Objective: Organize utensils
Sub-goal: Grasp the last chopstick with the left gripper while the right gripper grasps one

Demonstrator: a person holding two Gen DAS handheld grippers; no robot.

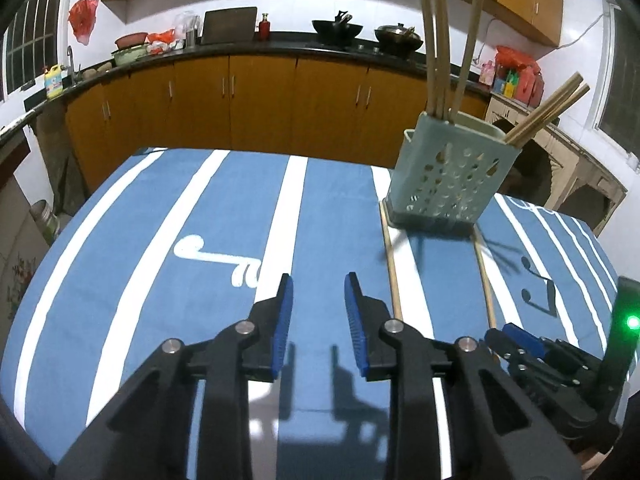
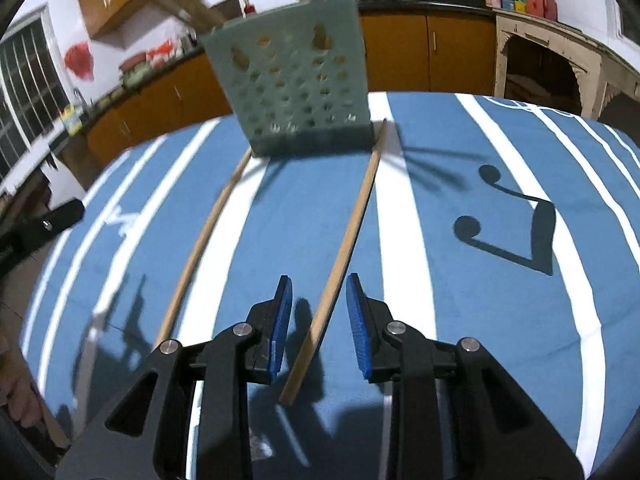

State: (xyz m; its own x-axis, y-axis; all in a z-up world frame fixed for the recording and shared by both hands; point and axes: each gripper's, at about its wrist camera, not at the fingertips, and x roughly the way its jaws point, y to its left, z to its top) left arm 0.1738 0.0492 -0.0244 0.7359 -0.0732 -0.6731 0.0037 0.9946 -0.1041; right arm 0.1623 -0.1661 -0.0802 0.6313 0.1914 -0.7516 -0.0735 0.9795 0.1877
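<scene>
Two chopsticks (image 2: 348, 240) flat, pointing at holder (image 2: 296, 92) | right tongs (image 2: 319, 316) spread astride one | left tongs (image 1: 319, 316) spread

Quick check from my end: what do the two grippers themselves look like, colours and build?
Both look identical. The left gripper and right gripper have matte black angular linkage arms with triangular cut-outs and round silver pivot pins. Each finger ends in a flat blue ribbed pad. No cables or sleeves show. A green light glows on the right unit's body.

Black hand-held gripper (image 1: 319, 292), ribbed blue pads (image 1: 284, 320), silver screws
</scene>
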